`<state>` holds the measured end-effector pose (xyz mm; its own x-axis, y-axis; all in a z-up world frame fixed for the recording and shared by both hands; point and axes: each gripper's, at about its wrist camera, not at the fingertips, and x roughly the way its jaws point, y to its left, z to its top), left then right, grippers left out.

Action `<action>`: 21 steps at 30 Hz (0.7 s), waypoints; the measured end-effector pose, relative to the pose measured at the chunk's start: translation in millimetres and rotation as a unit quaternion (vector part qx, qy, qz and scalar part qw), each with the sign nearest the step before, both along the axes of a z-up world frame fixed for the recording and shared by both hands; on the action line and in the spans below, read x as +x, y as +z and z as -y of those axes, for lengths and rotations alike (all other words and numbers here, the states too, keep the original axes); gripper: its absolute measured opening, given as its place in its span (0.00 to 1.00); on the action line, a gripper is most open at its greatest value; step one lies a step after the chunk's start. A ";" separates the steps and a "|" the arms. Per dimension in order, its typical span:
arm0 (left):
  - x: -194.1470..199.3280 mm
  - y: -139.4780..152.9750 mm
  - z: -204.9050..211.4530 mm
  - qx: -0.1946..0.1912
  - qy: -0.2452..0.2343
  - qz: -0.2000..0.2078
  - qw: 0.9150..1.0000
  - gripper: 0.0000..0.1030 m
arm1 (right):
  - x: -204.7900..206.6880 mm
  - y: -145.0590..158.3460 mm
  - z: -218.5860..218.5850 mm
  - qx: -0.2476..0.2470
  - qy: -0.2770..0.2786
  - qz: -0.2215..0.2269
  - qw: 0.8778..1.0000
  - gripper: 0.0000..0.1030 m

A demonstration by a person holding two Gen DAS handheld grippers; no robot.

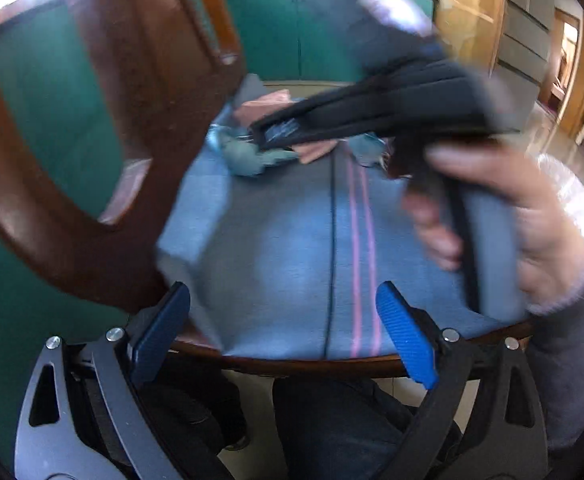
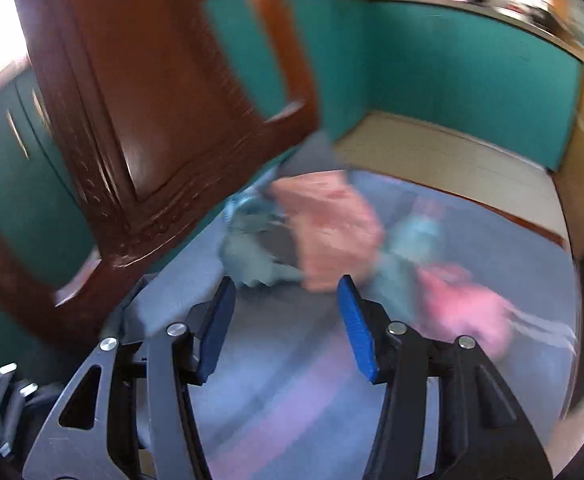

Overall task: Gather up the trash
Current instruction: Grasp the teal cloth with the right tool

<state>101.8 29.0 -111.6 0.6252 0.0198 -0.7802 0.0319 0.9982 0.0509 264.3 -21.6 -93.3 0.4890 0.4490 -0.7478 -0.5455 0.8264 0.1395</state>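
Crumpled trash lies at the far end of the cloth-covered table [image 1: 283,240]: a pale blue wad [image 1: 247,156] [image 2: 251,252], a salmon-pink piece [image 1: 316,152] [image 2: 332,224], and farther right a second pale blue scrap [image 2: 416,236] and a bright pink piece [image 2: 468,312]. My left gripper [image 1: 283,292] stands wide open over the near part of the cloth with nothing between its blue pads. My right gripper [image 2: 287,284] is open and empty, just short of the pale blue wad and the salmon piece. In the left wrist view the right gripper [image 1: 283,130] is blurred, reaching over the pile.
A dark wooden chair [image 1: 103,120] [image 2: 151,120] stands close at the table's left side. A hand [image 1: 532,220] grips the right tool's handle. The table's wooden rim [image 1: 312,364] is near me, with a person's legs [image 1: 332,420] below. Green panelling [image 2: 452,80] runs behind.
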 end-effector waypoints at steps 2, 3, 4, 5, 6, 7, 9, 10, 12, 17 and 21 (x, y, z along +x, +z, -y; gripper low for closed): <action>0.1 0.2 -7.4 -0.007 0.004 0.000 1.000 0.91 | 13.7 -14.8 -27.0 -0.018 0.022 -0.019 0.999 0.50; 0.6 -0.4 -10.4 -0.011 0.005 -0.001 1.000 0.91 | 18.7 -22.0 -38.0 -0.029 0.030 -0.027 0.999 0.50; 1.7 -1.0 -11.4 -0.014 0.005 -0.002 1.000 0.91 | 21.3 -27.5 -45.0 -0.037 0.034 -0.032 0.998 0.50; 2.5 -1.5 -12.3 -0.017 0.005 -0.003 1.000 0.91 | 24.5 -33.1 -51.1 -0.044 0.037 -0.037 0.998 0.48; 4.5 -2.4 -12.9 -0.021 0.003 -0.004 1.000 0.91 | 27.0 -37.2 -55.2 -0.048 0.040 -0.043 0.997 0.44; 5.7 -2.9 -12.6 -0.024 0.000 -0.004 1.000 0.91 | 28.1 -40.1 -56.7 -0.053 0.041 -0.047 0.997 0.34; 7.9 -3.6 -11.4 -0.028 -0.004 -0.005 1.000 0.91 | 27.1 -45.2 -53.6 -0.056 0.041 -0.057 0.996 0.17; 8.1 -3.9 -10.5 -0.028 -0.006 -0.005 1.000 0.91 | 25.3 -45.3 -50.6 -0.050 0.041 -0.060 0.996 0.13; 2.2 -6.9 -11.3 -0.031 -0.009 -0.005 0.999 0.91 | 15.6 -39.8 -35.4 -0.033 0.041 -0.060 0.997 0.12; 13.3 -7.0 -11.6 -0.043 -0.013 0.002 0.999 0.91 | -26.1 -16.6 34.6 -0.004 0.002 -0.041 0.999 0.12; 35.2 0.4 -4.2 -0.059 -0.020 0.018 0.998 0.91 | -58.8 -3.8 101.9 -0.011 -0.054 -0.026 0.998 0.12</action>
<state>137.0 33.2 -111.3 0.6507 -0.0967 -0.7531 0.0720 0.9952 -0.0656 205.5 -123.5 -97.1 0.4936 0.3799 -0.7823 -0.4458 0.8829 0.1474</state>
